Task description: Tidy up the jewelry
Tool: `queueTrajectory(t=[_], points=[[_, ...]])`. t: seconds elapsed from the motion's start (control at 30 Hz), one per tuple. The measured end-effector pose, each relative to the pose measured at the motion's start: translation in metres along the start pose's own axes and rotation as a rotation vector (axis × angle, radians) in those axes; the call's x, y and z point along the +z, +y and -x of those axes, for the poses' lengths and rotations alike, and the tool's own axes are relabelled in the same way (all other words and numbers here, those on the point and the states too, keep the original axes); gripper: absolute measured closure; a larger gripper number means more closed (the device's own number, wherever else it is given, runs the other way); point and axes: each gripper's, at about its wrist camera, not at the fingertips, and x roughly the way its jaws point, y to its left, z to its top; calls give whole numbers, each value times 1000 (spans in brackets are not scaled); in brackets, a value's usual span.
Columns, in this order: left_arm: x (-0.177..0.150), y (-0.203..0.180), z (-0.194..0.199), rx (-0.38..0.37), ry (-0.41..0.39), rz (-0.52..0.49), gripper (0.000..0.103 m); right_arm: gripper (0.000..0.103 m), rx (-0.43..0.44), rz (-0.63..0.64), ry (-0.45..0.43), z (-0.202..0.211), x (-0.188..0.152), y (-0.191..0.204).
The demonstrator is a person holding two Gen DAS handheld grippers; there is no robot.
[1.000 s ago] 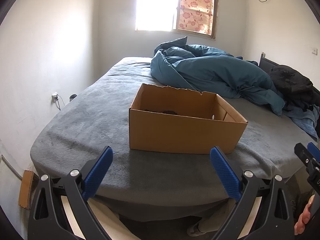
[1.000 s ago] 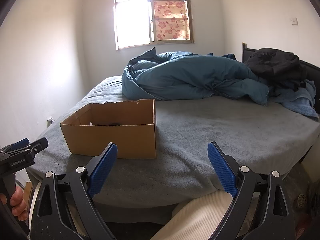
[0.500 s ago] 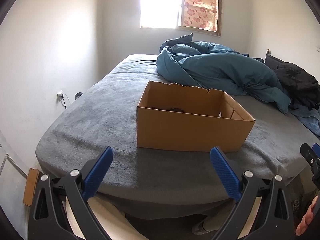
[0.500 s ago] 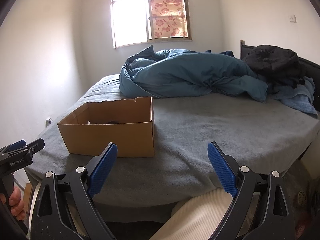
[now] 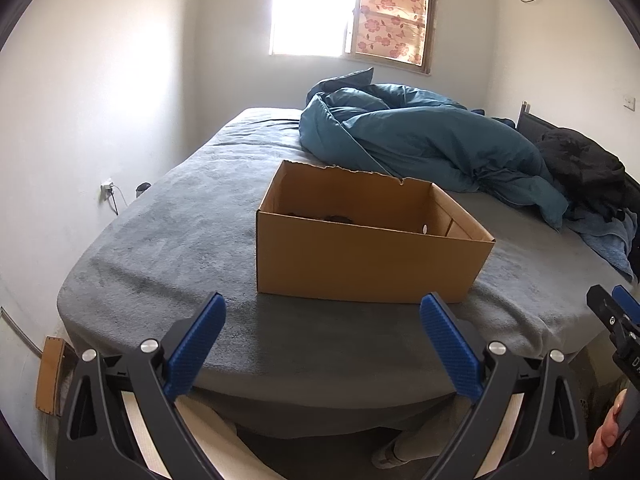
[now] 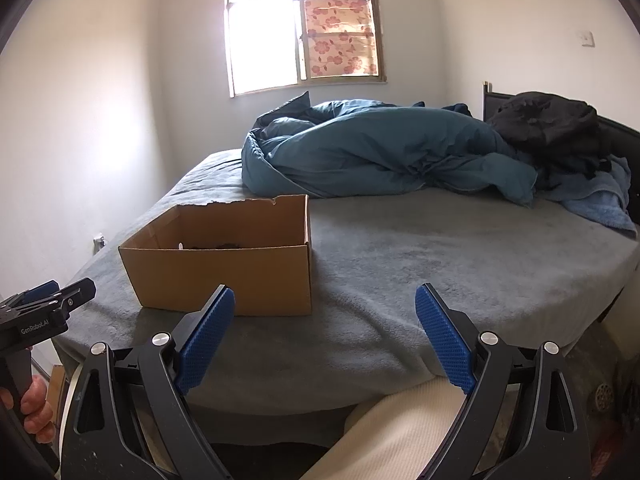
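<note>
Beyond both gripper tips (image 5: 322, 318) (image 6: 325, 312) — spread (empty) — sits the cardboard box (image 5: 360, 264).

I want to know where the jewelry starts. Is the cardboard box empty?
Not empty: the open-topped cardboard box has small dark items on its floor. What they are cannot be told.

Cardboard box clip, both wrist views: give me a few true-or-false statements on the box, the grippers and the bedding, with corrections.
1. The open brown cardboard box sits on the grey bed cover. True.
2. The left gripper is shut on the box. False: its jaws are open, short of the box.
3. The rumpled teal duvet lies behind the box. True.
4. The right gripper holds a necklace. False: its jaws are open and empty.
5. The box's contents are clear. False: only dark, indistinct items show inside.
</note>
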Motion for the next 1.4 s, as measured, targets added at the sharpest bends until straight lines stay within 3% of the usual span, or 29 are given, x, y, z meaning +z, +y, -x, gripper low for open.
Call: queueTrajectory(t=[1.4], points=[[-3, -6, -2, -2, 6, -10, 7, 15, 0, 0, 6, -2, 0, 3]])
